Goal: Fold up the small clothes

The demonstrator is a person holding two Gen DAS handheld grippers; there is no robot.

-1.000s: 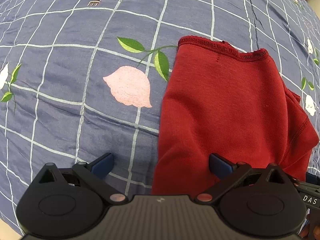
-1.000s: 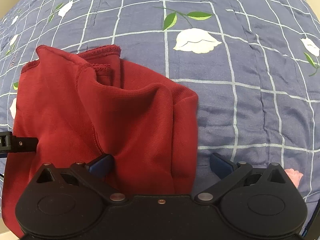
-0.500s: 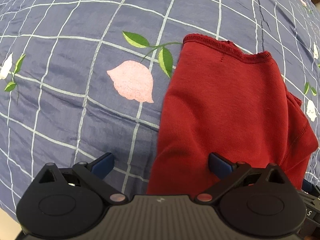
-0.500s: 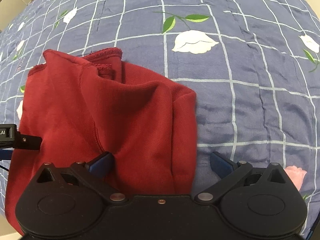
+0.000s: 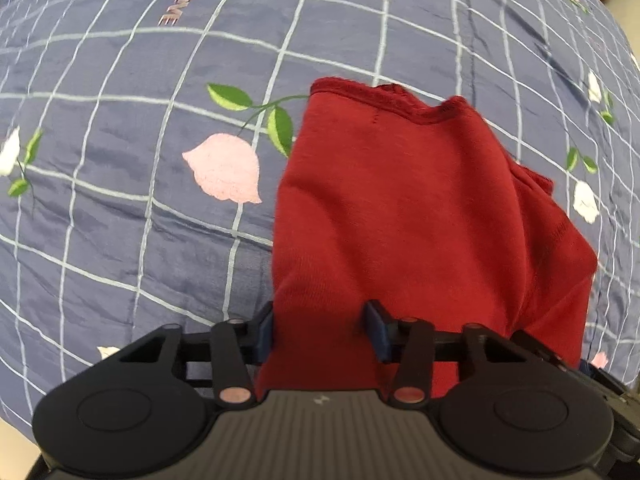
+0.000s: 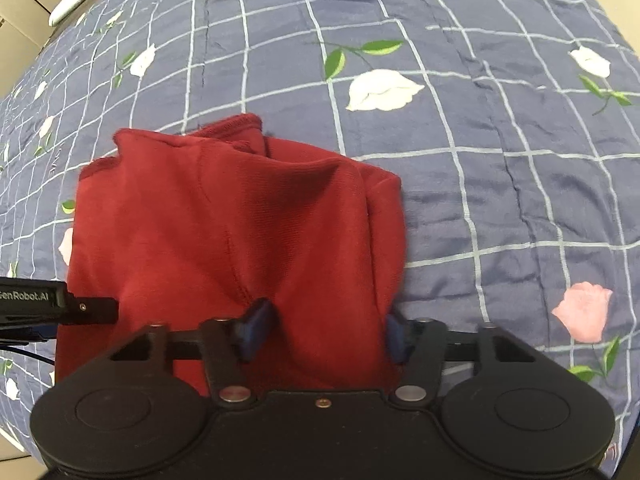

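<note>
The near hem of a red garment (image 5: 400, 208) is clamped by the left gripper (image 5: 322, 326) and right gripper (image 6: 322, 330); its length is stretched straight ahead across the bedspread (image 5: 120, 200).

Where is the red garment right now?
The red garment lies on the blue floral bedspread, its near edge between the fingers of both grippers, beside a pink flower print.
</note>
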